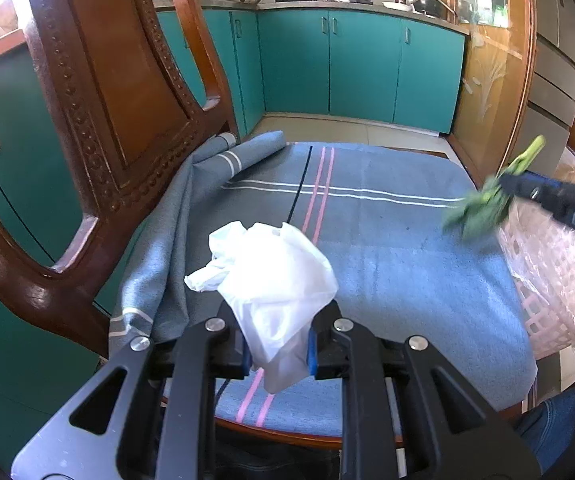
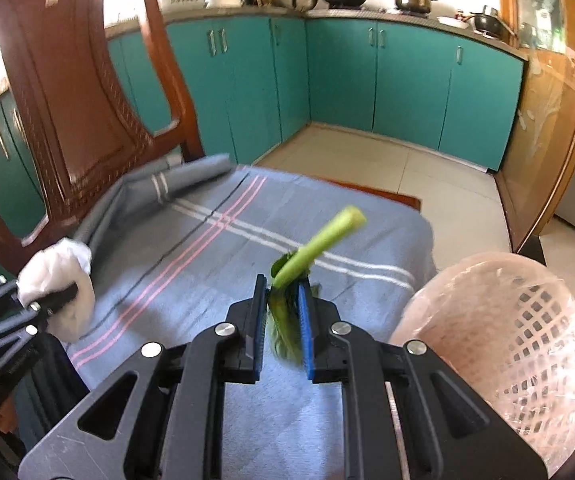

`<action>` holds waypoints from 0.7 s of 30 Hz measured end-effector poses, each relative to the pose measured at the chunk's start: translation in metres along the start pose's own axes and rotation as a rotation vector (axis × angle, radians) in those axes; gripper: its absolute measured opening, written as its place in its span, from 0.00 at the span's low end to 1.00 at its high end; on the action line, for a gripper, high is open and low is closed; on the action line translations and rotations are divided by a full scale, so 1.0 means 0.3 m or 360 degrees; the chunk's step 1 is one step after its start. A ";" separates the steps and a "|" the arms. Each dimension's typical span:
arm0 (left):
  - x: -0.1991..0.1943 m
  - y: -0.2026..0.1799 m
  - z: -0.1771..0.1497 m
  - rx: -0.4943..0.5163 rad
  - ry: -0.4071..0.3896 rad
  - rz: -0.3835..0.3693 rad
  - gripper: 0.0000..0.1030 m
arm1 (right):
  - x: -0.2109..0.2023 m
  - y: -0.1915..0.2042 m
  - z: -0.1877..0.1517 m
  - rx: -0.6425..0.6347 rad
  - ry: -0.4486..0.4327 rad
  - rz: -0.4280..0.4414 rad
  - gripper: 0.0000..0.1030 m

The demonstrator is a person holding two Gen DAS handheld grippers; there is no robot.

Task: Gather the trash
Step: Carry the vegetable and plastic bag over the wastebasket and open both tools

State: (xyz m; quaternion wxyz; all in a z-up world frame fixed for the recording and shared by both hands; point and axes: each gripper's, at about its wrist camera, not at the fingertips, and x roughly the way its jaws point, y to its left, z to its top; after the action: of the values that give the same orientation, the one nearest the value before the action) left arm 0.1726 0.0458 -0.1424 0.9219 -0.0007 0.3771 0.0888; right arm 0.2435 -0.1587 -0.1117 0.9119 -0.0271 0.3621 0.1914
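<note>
trash items: 2, one white crumpled plastic bag, one green vegetable stalk
bins: 1, pink lattice basket, near right, beside the chair seat
left claw: clenched on the bag, near left over the blue striped cloth; tilted down
right claw: clamped on the stalk's leafy end, stem pointing up and away; held above the cloth, just left of the basket
chair: 1, wooden, carved back at far left
</note>
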 end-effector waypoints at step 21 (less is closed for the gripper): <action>-0.023 -0.630 0.155 0.0410 -0.0069 -0.0697 0.21 | -0.363 -0.585 -0.175 0.0659 -0.0204 -0.0358 0.15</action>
State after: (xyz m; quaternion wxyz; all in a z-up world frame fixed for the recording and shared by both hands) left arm 0.2311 -0.1382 -0.1168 0.9195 0.0368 0.3564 -0.1618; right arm 0.2016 -0.3667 -0.0928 0.9347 0.1325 0.3297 0.0118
